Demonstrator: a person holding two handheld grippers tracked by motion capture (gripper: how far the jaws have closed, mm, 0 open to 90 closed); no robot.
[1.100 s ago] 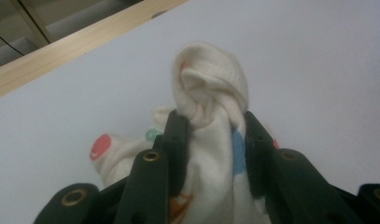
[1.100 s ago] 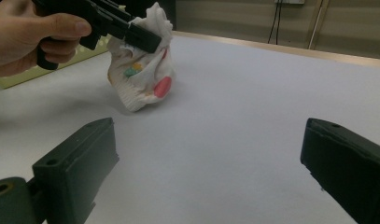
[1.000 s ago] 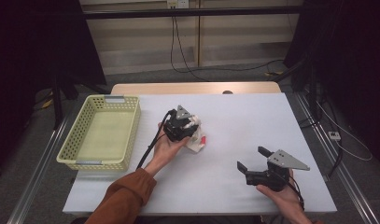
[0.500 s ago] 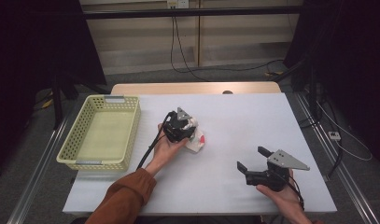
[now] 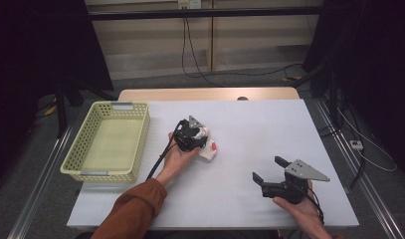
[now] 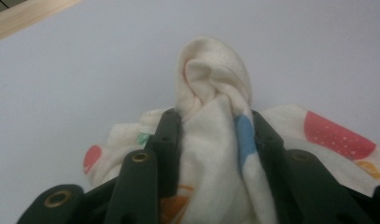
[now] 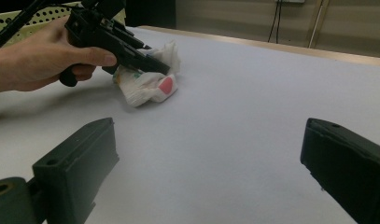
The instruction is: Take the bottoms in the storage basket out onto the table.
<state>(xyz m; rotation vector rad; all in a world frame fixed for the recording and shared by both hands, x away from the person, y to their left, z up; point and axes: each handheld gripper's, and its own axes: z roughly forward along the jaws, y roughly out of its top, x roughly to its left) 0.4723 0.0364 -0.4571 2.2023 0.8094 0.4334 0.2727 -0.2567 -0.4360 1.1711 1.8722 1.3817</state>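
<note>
A yellow basket (image 5: 106, 141) is sitting by the table's (image 5: 269, 134) left edge. Just right of it, near the table's middle, the left gripper (image 5: 199, 140) is pointing down into a bunched white cloth with coloured spots (image 5: 210, 150), its jaws just opening while a fold is still standing between them (image 6: 211, 116). The right gripper (image 5: 265, 170) is waiting wide open and empty near the front right corner, well apart from the cloth, so the left is nearer.
</note>
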